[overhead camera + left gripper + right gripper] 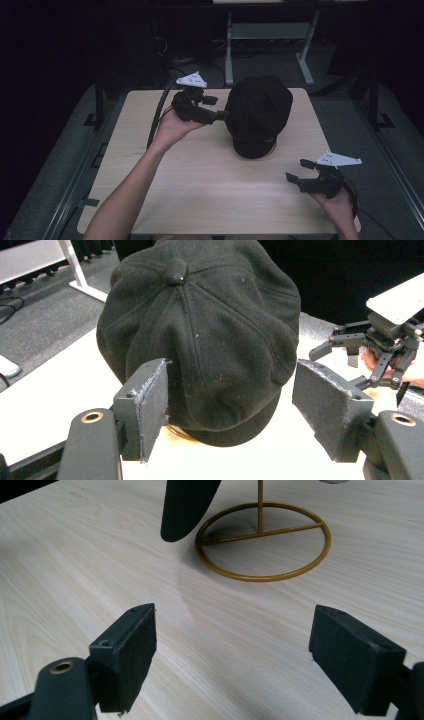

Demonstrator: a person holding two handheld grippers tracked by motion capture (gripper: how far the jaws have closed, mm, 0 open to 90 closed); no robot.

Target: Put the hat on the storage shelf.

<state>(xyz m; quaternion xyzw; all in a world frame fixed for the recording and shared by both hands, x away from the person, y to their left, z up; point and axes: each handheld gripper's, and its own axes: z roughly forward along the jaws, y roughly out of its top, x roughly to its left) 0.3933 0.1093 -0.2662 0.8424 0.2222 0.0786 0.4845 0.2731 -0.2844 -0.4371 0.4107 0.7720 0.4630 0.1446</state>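
Note:
A black cap (259,112) sits on a gold wire stand, a bit of which peeks out under the brim (272,146), at the middle back of the light wooden table (200,185). My left gripper (220,116) is at the cap's left side, open. In the left gripper view its pads (150,407) flank the cap (200,325), the left pad right against the fabric. My right gripper (296,171) hovers open near the front right edge, holding nothing. The right gripper view has its open jaws (232,640) over bare wood, facing the stand's ring base (262,542) and the cap's brim (185,505).
Behind the table a white desk frame (265,45) stands on grey floor amid darkness. Cables trail from both grippers. The right gripper (367,352) also appears far right in the left gripper view. Bare wood lies in front of the cap.

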